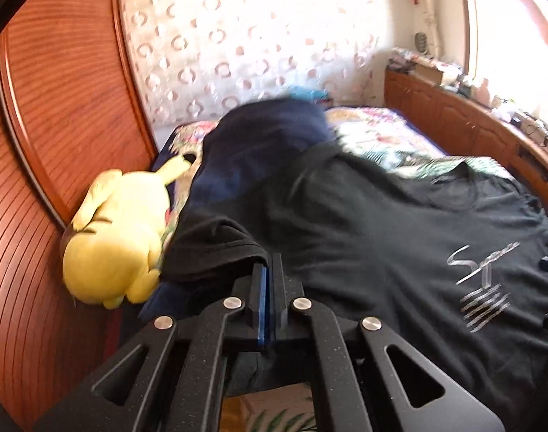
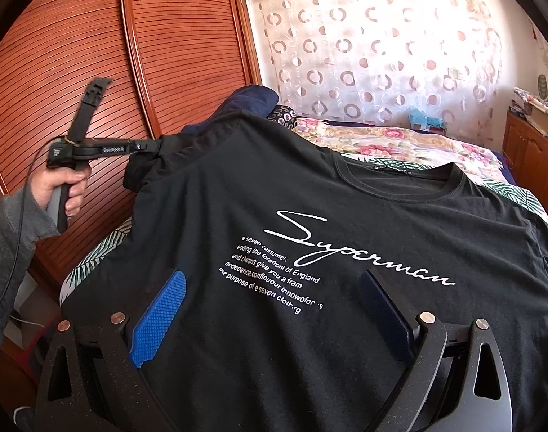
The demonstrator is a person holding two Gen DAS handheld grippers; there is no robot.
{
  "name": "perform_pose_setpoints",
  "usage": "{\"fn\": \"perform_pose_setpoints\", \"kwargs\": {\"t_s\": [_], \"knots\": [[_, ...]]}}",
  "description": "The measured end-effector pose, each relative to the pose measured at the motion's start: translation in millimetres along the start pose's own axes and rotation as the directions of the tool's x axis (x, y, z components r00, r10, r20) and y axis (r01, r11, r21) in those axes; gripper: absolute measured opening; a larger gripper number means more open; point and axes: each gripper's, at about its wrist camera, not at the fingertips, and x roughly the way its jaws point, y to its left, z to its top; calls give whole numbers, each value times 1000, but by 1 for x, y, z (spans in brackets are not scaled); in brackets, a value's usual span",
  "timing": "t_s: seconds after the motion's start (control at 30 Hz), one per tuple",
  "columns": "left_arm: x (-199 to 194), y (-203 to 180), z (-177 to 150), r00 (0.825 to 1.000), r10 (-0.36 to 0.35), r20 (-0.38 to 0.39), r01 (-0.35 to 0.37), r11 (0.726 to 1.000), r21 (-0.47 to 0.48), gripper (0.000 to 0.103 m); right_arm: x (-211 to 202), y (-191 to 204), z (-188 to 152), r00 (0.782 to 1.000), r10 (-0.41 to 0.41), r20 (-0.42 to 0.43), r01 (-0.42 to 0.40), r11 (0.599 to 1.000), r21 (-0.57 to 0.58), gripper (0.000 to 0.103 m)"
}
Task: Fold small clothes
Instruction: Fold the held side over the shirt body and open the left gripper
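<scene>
While ur left gripper (image 1: 267, 270) pinches black tee (image 2: 310, 237) sleeve, mid-left frame, thin bite may slip; right gripper (image 2: 274, 318) fingers spread, hem unpinned, fold skews.

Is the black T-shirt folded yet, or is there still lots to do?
Only just started. Done: the black T-shirt lies spread out, print up, on the bed. In hand: the left hand-held gripper looks shut on the shirt's sleeve beside the yellow plush toy. The right hand-held gripper is open above the shirt's bottom part. Left: no fold shows yet.
</scene>
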Motion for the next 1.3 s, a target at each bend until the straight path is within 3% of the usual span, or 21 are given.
{"fn": "perform_pose_setpoints", "kwargs": {"t_s": [0.2, 0.4, 0.5, 0.57, 0.7, 0.77, 0.9, 0.97, 1.07, 1.3], "knots": [[-27, -45, 27, 991, -116, 70, 114, 993, 40, 1, -10, -10, 0, 1000, -16, 15, 16, 1000, 16, 98], [-40, -123, 44, 961, -269, 67, 260, 958, 125, 1, -25, -26, -4, 998, -40, 40, 38, 998, 59, 98], [-37, -154, 43, 962, -272, 35, 263, 950, 171, 1, -32, -33, -6, 998, -50, 46, 46, 996, 81, 98], [-31, -162, 41, 961, -276, 9, 270, 946, 181, 10, -34, -37, -8, 997, -56, 47, 51, 994, 93, 98], [-30, -161, 29, 960, -278, -2, 275, 946, 170, 22, -35, -38, -7, 997, -62, 41, 58, 994, 91, 98], [-30, -153, 22, 965, -263, -1, 259, 952, 165, 37, -36, -36, -8, 997, -66, 36, 63, 995, 79, 98], [-28, -138, 11, 969, -246, -7, 245, 959, 140, 55, -34, -33, -1, 998, -55, 24, 54, 997, 51, 94], [-31, -129, 4, 973, -230, 3, 228, 965, 126, 72, -32, -33, 4, 999, -44, 16, 43, 998, 35, 89], [-37, -117, -6, 973, -231, 19, 228, 969, 99, 78, -26, -38, 17, 1000, -29, 2, 29, 1000, 4, 83], [-49, -92, -25, 971, -232, 51, 232, 973, 12, 78, 15, -38, 56, 997, 21, -69, -25, 998, -60, 65]]}}
